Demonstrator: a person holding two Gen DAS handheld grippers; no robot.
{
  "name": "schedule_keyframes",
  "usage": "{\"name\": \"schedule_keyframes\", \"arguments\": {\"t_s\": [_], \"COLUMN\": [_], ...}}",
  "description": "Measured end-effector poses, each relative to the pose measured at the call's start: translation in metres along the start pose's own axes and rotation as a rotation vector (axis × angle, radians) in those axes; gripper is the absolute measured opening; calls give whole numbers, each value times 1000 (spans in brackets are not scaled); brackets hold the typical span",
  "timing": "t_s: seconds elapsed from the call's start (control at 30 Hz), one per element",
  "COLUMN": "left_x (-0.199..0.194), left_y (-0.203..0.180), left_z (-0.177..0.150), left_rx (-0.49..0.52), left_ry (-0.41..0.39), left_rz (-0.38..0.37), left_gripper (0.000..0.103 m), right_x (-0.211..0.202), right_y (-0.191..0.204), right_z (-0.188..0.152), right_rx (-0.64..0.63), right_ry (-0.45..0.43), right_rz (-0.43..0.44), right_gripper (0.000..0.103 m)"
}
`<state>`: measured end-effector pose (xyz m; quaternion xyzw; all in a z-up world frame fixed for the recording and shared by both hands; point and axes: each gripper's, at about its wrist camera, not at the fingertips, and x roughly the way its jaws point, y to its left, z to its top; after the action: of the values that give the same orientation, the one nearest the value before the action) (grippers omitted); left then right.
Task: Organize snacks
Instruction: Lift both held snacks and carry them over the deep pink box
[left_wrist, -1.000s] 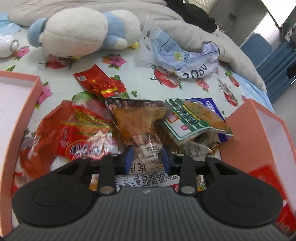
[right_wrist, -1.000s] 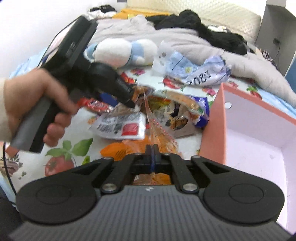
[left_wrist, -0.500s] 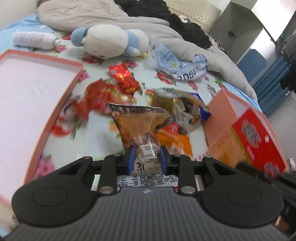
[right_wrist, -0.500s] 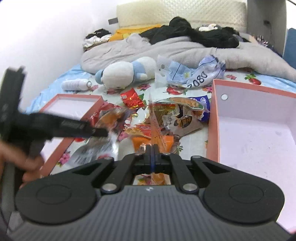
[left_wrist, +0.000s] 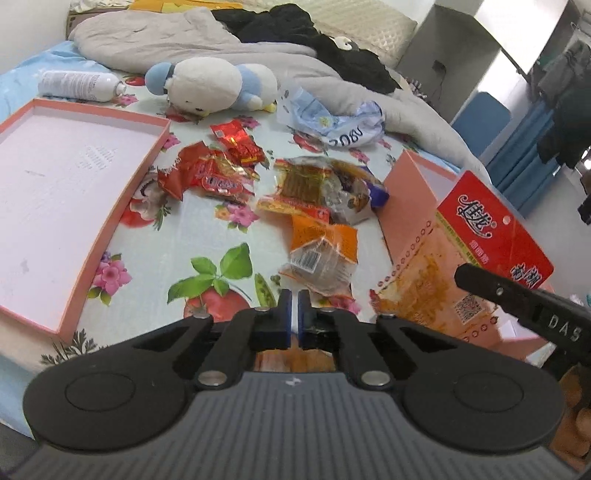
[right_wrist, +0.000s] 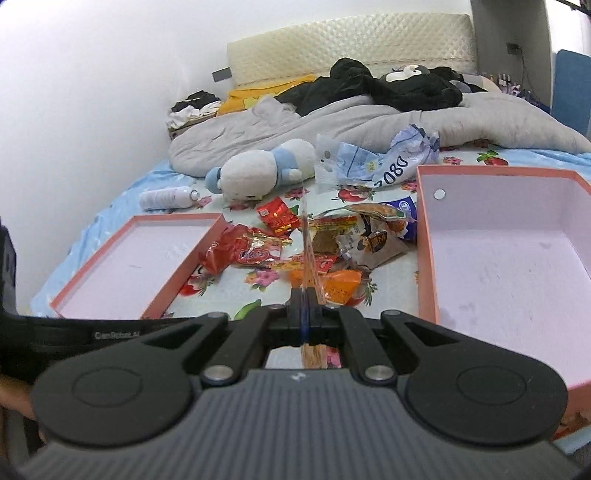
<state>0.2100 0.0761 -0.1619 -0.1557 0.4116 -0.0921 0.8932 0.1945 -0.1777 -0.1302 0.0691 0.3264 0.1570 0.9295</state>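
Observation:
Several snack packets (left_wrist: 314, 195) lie in a heap on the flowered bedsheet between two pink boxes; the heap also shows in the right wrist view (right_wrist: 325, 240). My left gripper (left_wrist: 294, 314) is nearly shut with nothing visible between its blue pads, low over the sheet near an orange packet (left_wrist: 323, 254). My right gripper (right_wrist: 305, 314) is shut on a red-and-clear snack bag (left_wrist: 476, 254), seen edge-on in its own view (right_wrist: 308, 258), held beside the right pink box (right_wrist: 509, 258).
A shallow pink lid (left_wrist: 55, 206) lies on the left. A plush toy (left_wrist: 218, 85), a white bottle (left_wrist: 77, 86), a crumpled blue bag (left_wrist: 332, 122) and a grey blanket (left_wrist: 177, 40) sit further back. A blue chair (left_wrist: 480, 118) stands off the bed's right side.
My left gripper let go of the brown packet it was holding, pulled back and closed. My right gripper rose and drew back, still holding the red-and-clear bag.

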Motion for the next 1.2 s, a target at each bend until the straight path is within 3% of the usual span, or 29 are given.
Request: {"name": "schedule_keyframes", "arguments": {"t_s": [0.17,0.27,0.33,0.37,0.4,0.47,0.73,0.77,0.8,0.9,1.0,1.2], "left_x": [3,5,10,15,20,29,79,82,86,87,81,50], "left_y": [5,-3,-7,-9,-11,-14,-4,-4,-5,-6,-7,-22], "left_z": [-13,-18,-18,-17,-17,-18,-29,-31,-34,-35,-32,-12], "left_rx": [22,120,174,204,241,312,389,406,416,386,320,252], "left_ry": [34,52,71,85,90,94,215,219,225,212,204,151], "left_rz": [-35,-54,-67,-63,-51,-16,39,38,47,67,67,65], "left_gripper": [4,5,15,33,59,70,73,72,65,54,49,47], "right_x": [-2,-4,-4,-3,-3,-2,-3,-3,-3,-2,-1,-9], "right_y": [0,-1,-2,-2,-2,-3,-14,-15,-17,-19,-20,-18], "right_z": [-9,-16,-19,-20,-21,-23,-23,-22,-21,-18,-12,5], "right_rx": [-6,-2,6,7,9,14,27,32,33,33,23,10], "right_ry": [17,28,29,28,29,33,40,39,37,49,57,36], "right_rz": [-11,-2,5,6,8,16,22,23,26,31,35,44], "right_gripper": [3,3,3,3,3,3,3,3,3,3,3,3]}}
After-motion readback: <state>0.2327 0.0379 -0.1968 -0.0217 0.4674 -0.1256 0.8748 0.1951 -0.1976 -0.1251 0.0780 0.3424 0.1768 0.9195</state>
